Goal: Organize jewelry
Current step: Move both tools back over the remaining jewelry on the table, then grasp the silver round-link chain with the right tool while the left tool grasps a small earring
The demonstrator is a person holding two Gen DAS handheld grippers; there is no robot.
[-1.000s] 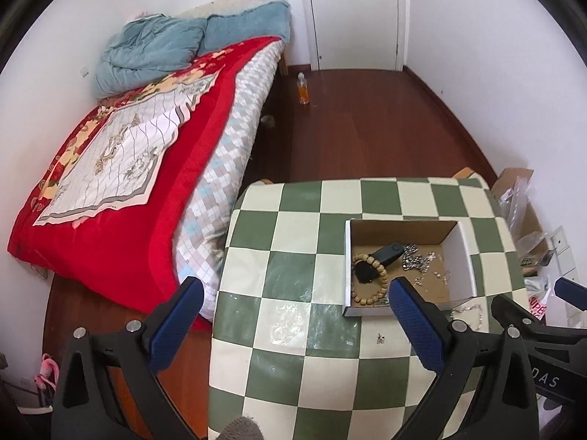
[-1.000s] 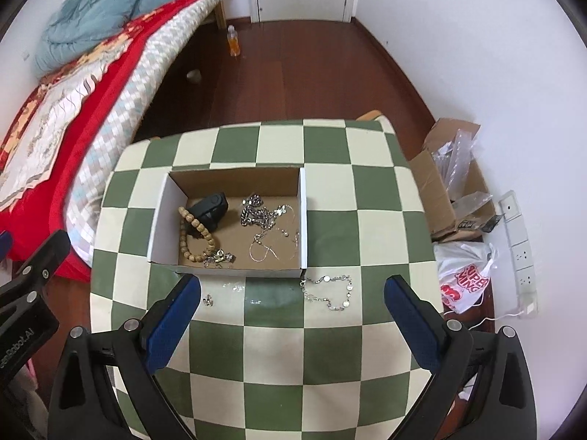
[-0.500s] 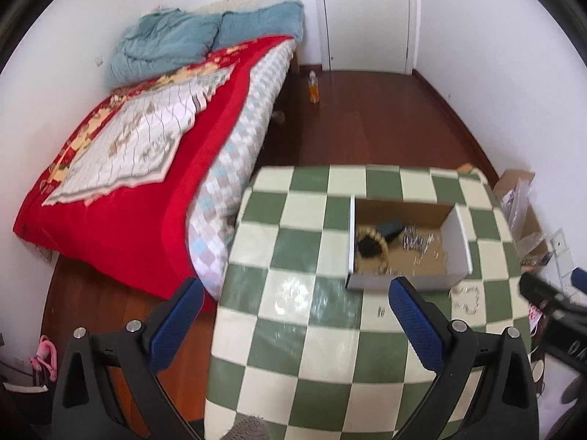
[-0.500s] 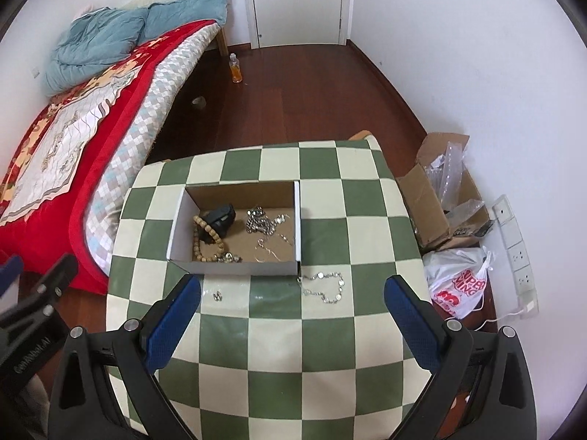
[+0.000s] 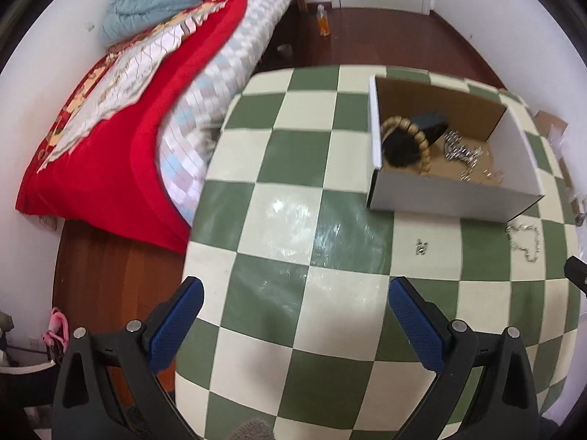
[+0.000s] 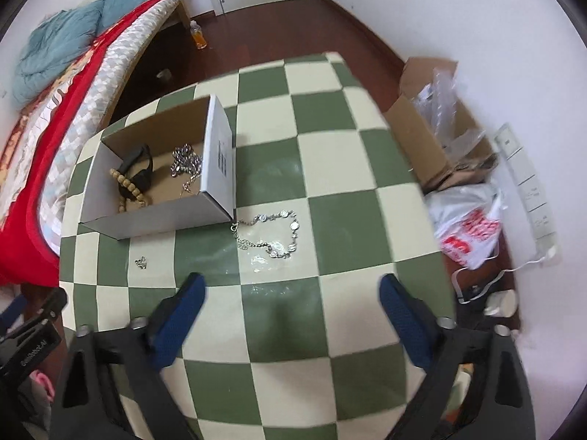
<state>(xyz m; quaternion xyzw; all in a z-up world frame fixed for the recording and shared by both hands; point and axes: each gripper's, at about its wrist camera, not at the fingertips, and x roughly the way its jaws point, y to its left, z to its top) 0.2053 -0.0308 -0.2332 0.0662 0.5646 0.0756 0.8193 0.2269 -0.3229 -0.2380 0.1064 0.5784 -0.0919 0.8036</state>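
A white cardboard box (image 5: 440, 198) (image 6: 154, 220) stands on the green-and-cream checkered table (image 5: 293, 242) (image 6: 330, 168). It holds a wooden bead bracelet (image 5: 411, 135) (image 6: 128, 183), a black item (image 5: 431, 121) (image 6: 141, 168) and silver chains (image 5: 462, 152) (image 6: 187, 159). A silver coin bracelet (image 6: 273, 233) (image 5: 524, 238) lies on the table in front of the box's right corner. A small silver earring (image 5: 421, 246) (image 6: 141, 263) lies in front of the box. My left gripper (image 5: 293, 315) and right gripper (image 6: 291, 310) are open and empty above the table's near side.
A bed with a red quilt (image 5: 121, 110) stands left of the table. An orange bottle (image 5: 323, 24) stands on the wood floor. A cardboard carton (image 6: 433, 139), a white plastic bag (image 6: 466, 231) and a power strip (image 6: 528, 190) lie on the floor at the right.
Both grippers have come down closer to the table; the box and the jewelry look larger. The right view has turned so the coin bracelet sits nearer its centre. Nothing was picked up.
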